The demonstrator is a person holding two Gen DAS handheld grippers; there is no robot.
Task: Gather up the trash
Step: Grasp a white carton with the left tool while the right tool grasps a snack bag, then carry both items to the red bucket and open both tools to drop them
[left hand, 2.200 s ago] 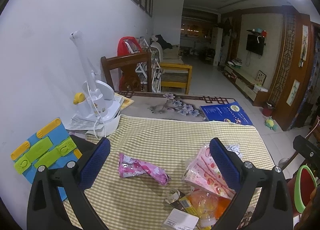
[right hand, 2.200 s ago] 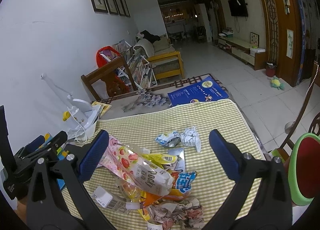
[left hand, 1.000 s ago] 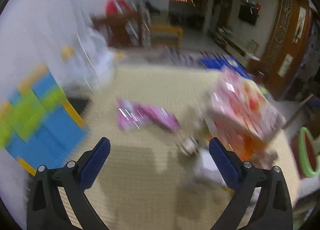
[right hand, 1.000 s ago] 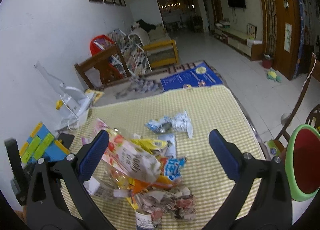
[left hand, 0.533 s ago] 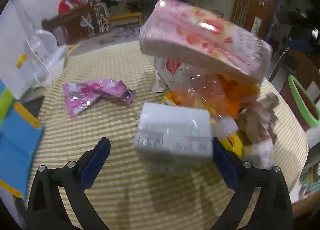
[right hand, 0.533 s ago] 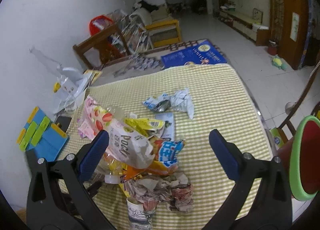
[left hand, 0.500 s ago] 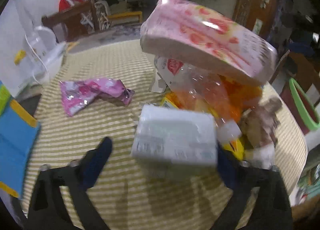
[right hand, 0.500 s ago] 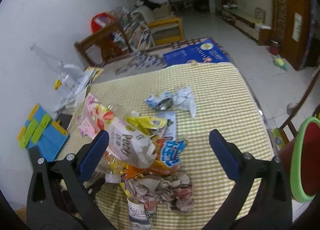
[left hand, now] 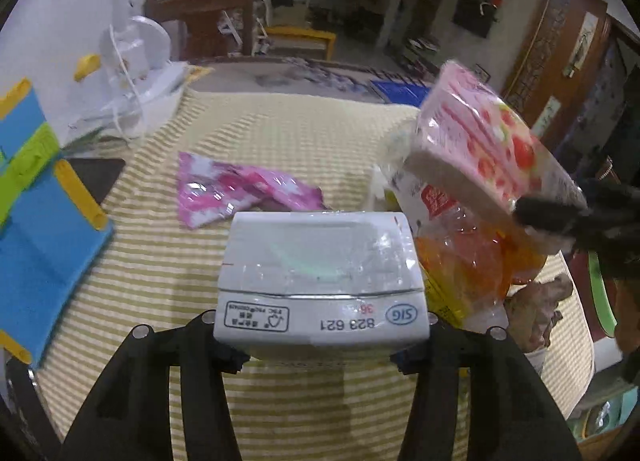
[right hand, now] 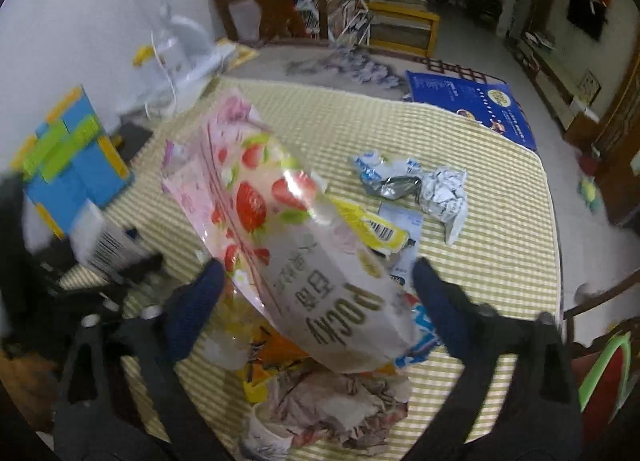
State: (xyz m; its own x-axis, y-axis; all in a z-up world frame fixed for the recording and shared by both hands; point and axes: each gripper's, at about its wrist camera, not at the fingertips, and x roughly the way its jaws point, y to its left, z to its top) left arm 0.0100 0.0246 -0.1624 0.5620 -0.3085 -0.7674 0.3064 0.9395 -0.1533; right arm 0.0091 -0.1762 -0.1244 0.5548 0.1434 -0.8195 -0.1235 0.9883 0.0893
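My left gripper point(left hand: 320, 357) is shut on a white drink carton point(left hand: 320, 273) and holds it above the checked tablecloth point(left hand: 280, 129); the carton also shows blurred in the right wrist view point(right hand: 100, 241). My right gripper point(right hand: 316, 289) is open, its jaws on either side of a pink strawberry Pocky box point(right hand: 288, 245) that tops a trash pile of wrappers. The box also shows in the left wrist view point(left hand: 484, 157). A pink wrapper point(left hand: 236, 193) lies flat behind the carton. Crumpled brown paper point(right hand: 340, 401) and a paper cup lie at the pile's near end.
A crumpled foil and blue wrapper point(right hand: 412, 185) lies further back. A blue, green and yellow toy board point(left hand: 36, 189) and a white lamp point(left hand: 132, 61) stand at the left. A green-rimmed red chair point(right hand: 604, 373) is at the right. A blue booklet point(right hand: 472, 105) lies beyond the cloth.
My left gripper closed on the white carton and lifted it. My right gripper moved down and forward until its jaws came around the Pocky box.
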